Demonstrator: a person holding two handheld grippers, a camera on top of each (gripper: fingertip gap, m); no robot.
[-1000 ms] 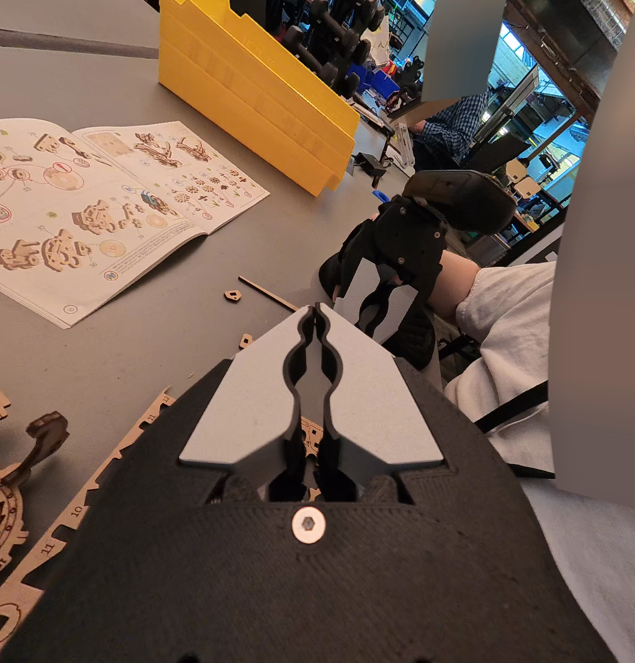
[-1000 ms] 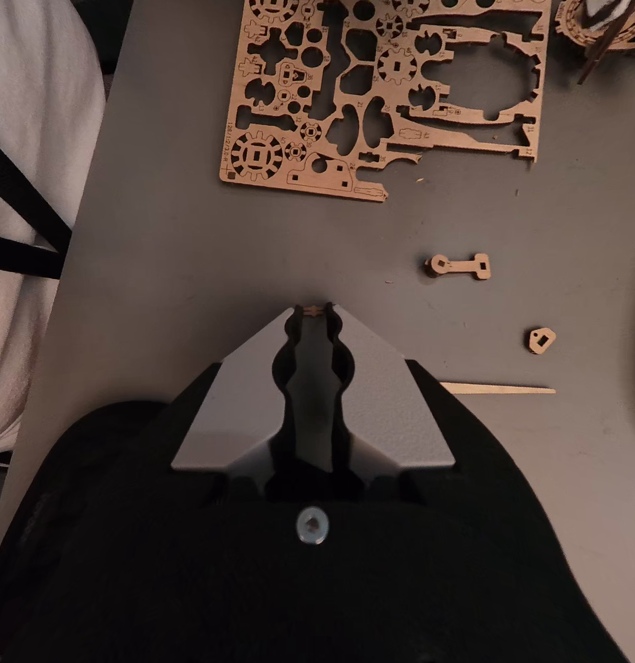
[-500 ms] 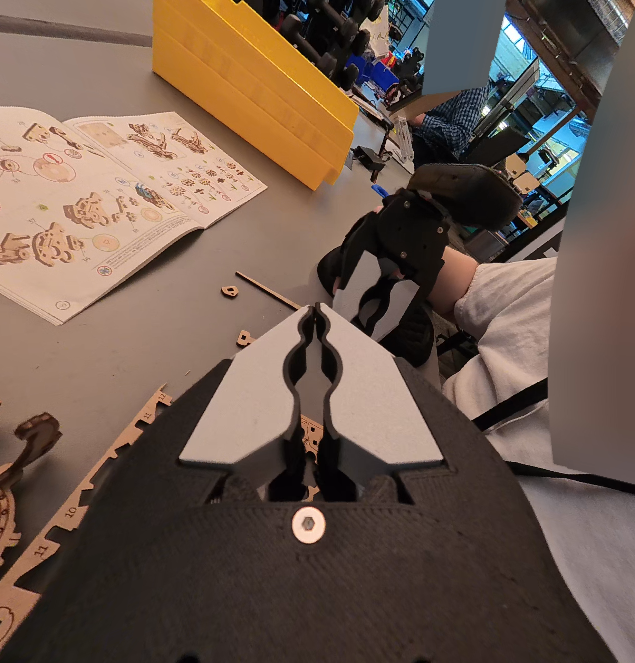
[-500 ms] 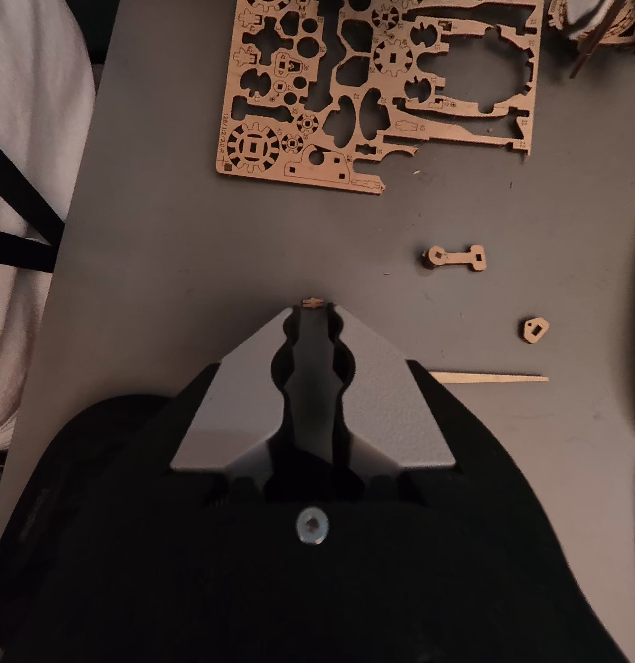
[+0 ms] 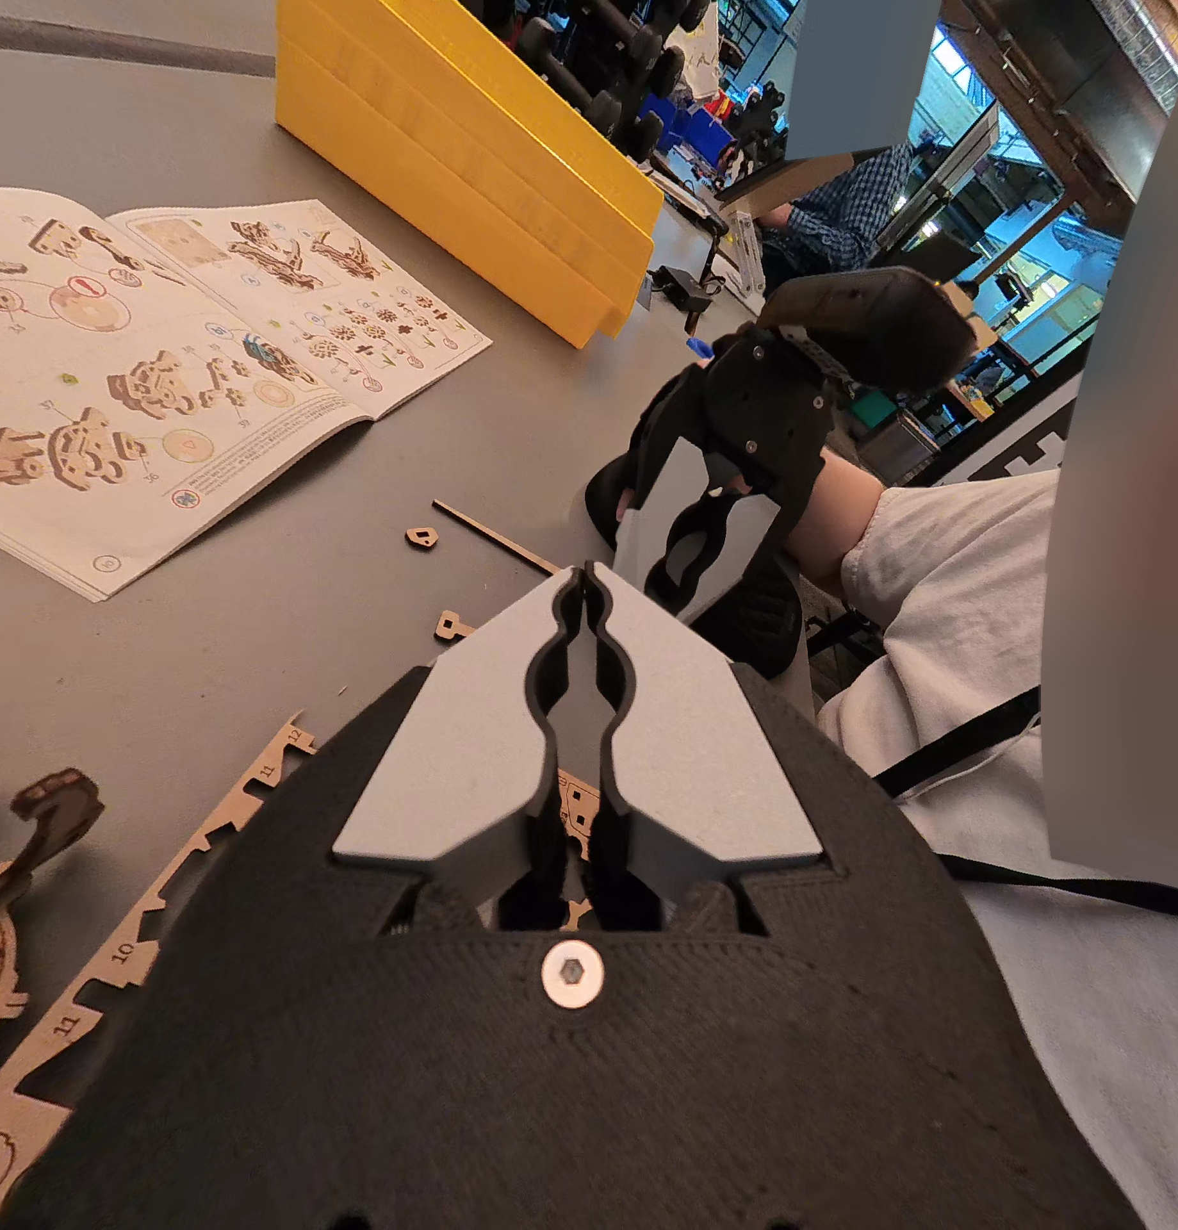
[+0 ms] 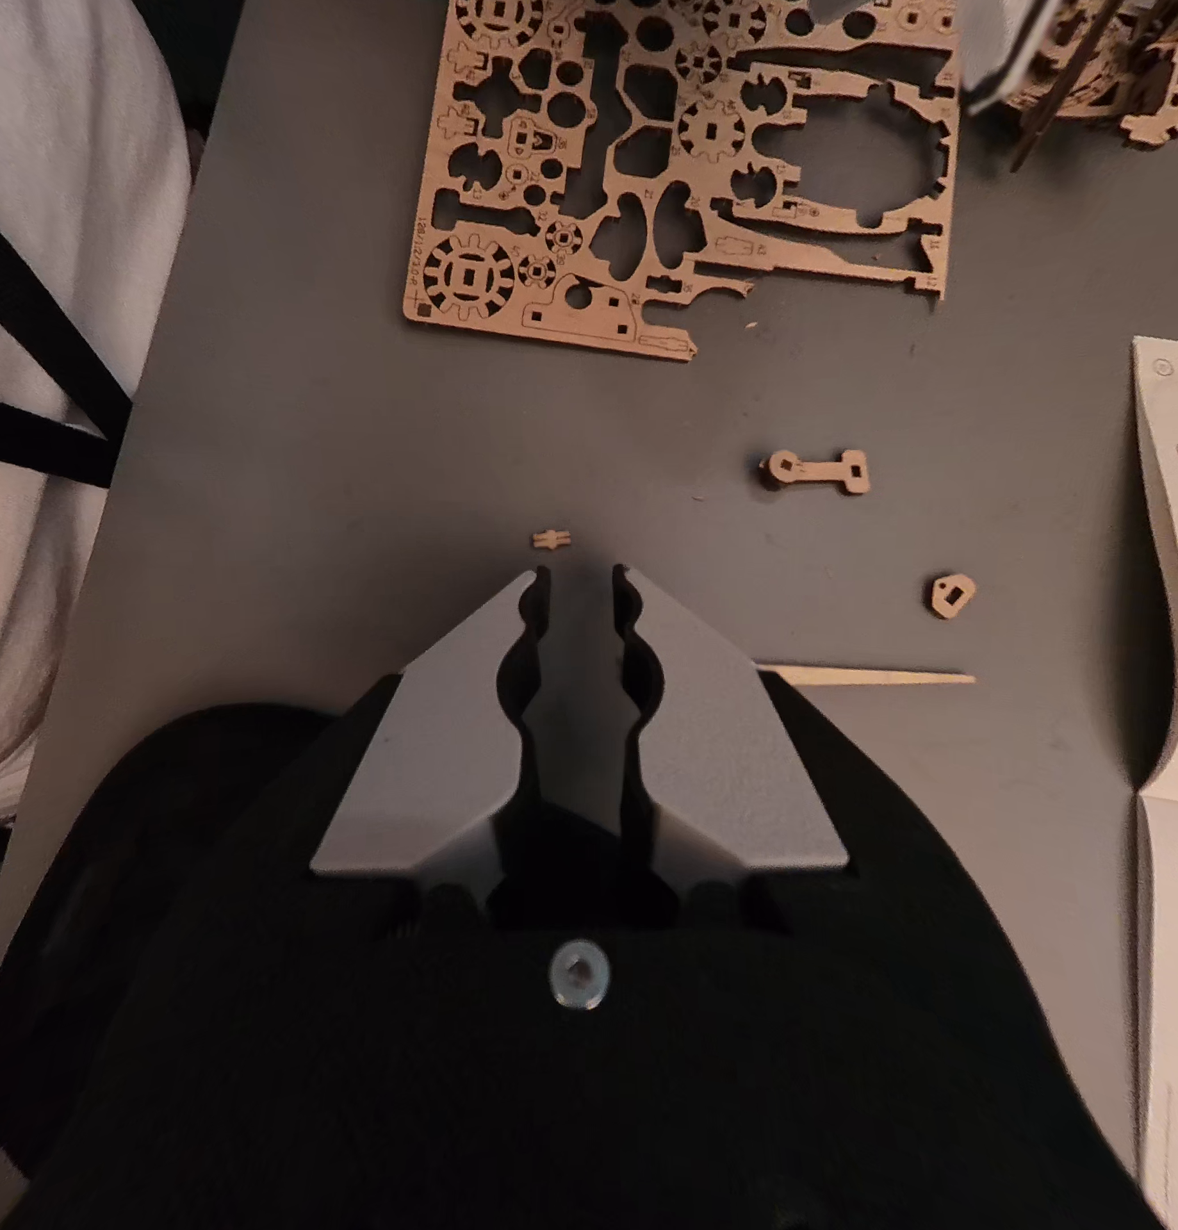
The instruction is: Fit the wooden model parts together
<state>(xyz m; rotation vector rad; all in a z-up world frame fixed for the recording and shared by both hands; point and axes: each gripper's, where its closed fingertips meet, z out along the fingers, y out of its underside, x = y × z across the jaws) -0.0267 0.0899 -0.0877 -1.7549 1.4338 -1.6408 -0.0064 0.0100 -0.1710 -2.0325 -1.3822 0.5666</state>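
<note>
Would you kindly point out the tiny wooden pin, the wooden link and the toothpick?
Tiny wooden pin [image 6: 552,540], right wrist view, its middle.
Wooden link [image 6: 815,471], right wrist view, its shaft.
Toothpick [image 6: 872,678], right wrist view, mid-length.

Left gripper [image 5: 585,571]: black 3D-printed body with ribbed layer lines, wide rounded shell, one silver hex screw [image 5: 572,974] centred below the fingers. Two light grey fingers [image 5: 466,739], flat angular wedge tops, wavy black inner edges.

Right gripper [image 6: 578,574]: same build, black shell, silver hex screw [image 6: 579,975], grey wedge fingers [image 6: 726,745] with scalloped black inner faces. In the left wrist view it shows a black housing with small screws and a dark rounded block on top.

Person wears a white long-sleeved top [image 5: 959,599], sleeve pushed up at the forearm, with black straps [image 6: 33,373] across the torso.
</note>
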